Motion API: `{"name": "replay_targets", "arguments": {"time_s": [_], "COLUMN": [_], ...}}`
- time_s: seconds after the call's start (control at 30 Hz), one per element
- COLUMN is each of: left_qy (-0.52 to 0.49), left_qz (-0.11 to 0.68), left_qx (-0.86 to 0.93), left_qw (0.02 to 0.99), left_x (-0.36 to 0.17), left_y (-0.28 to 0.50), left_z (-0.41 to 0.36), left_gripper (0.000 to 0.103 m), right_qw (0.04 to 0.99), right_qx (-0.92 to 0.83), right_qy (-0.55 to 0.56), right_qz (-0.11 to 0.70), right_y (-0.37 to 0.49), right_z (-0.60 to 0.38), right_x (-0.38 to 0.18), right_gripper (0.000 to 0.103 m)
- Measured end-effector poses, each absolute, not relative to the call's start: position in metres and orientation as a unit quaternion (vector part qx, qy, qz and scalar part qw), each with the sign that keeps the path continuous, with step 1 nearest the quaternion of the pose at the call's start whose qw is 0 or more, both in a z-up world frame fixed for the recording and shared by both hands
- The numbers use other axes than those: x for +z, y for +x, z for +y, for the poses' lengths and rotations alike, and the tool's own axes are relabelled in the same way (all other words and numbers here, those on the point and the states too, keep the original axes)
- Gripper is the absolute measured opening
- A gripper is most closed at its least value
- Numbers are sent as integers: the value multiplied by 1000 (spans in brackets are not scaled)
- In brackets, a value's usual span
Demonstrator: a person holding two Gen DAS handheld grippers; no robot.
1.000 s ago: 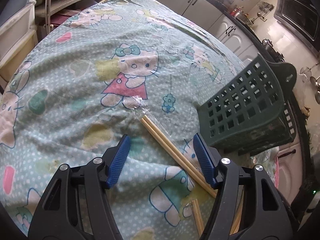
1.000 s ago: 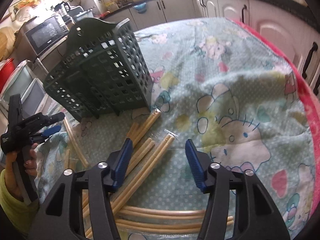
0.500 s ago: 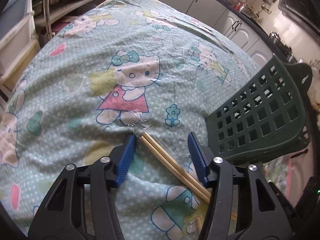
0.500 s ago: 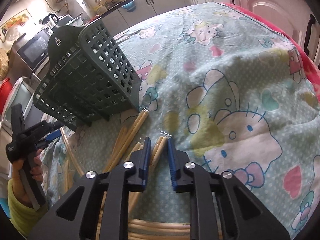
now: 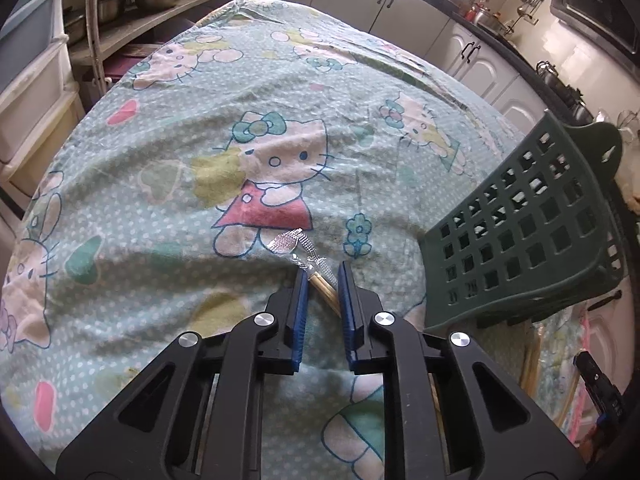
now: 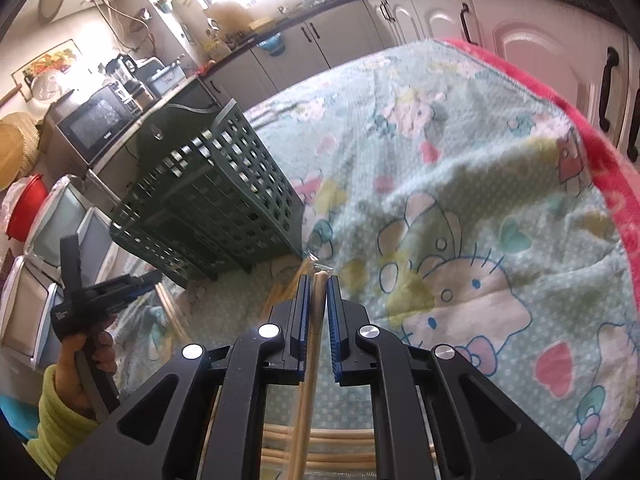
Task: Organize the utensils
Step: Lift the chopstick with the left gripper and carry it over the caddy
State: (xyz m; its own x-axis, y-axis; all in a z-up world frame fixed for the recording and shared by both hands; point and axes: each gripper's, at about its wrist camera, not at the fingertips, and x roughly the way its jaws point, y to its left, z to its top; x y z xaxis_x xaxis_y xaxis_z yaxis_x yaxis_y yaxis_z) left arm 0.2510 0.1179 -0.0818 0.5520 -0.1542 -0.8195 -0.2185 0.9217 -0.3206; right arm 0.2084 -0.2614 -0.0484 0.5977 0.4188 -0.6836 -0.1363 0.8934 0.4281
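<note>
A pair of wooden chopsticks in a clear wrapper (image 5: 326,290) lies slantwise on the Hello Kitty cloth (image 5: 200,128). My left gripper (image 5: 323,270) is closing on it, and both blue pads touch the sticks near the crinkled wrapper end. In the right wrist view, my right gripper (image 6: 319,279) is closing on another wrapped pair of chopsticks (image 6: 319,304), which runs straight between its pads. The dark green slotted utensil basket (image 5: 520,248) (image 6: 208,208) stands tilted just beyond both grippers. The left gripper (image 6: 136,284) also shows at the left of the right wrist view, held by a hand in a yellow-green sleeve (image 6: 60,400).
More loose chopsticks (image 6: 340,436) lie across the cloth under my right gripper, and others (image 6: 172,312) lie by the basket's foot. The cloth's pink border (image 6: 600,168) marks the table's right edge. White cabinets (image 6: 520,40), a microwave (image 6: 96,120) and storage drawers (image 5: 32,80) surround the table.
Both grippers have narrowed from wide open onto a chopstick pair each. The right one has tilted up and lifted slightly with its pair; the left one has stayed in place.
</note>
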Motion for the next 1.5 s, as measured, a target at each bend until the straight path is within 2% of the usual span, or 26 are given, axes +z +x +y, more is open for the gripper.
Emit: {"name": "replay_targets", "arguments": {"time_s": [0.23, 0.73, 1.5], "left_qy": [-223, -190, -140], "left_qz": [431, 311, 227], "left_qx": [-1, -66, -157], "left_qw": [875, 929, 951], "left_x": [-55, 54, 145], "left_y": [230, 167, 153], "left_z": [125, 96, 43], "left_gripper": [7, 3, 2], "right_qw": [888, 901, 933], "right_qx": [182, 262, 294], "right_qy": [164, 134, 117], "right_qz": [390, 319, 170], "right_y": [199, 178, 176], "right_z": [-258, -232, -223], "right_x": [-25, 33, 124], "right_gripper": [8, 6, 6]}}
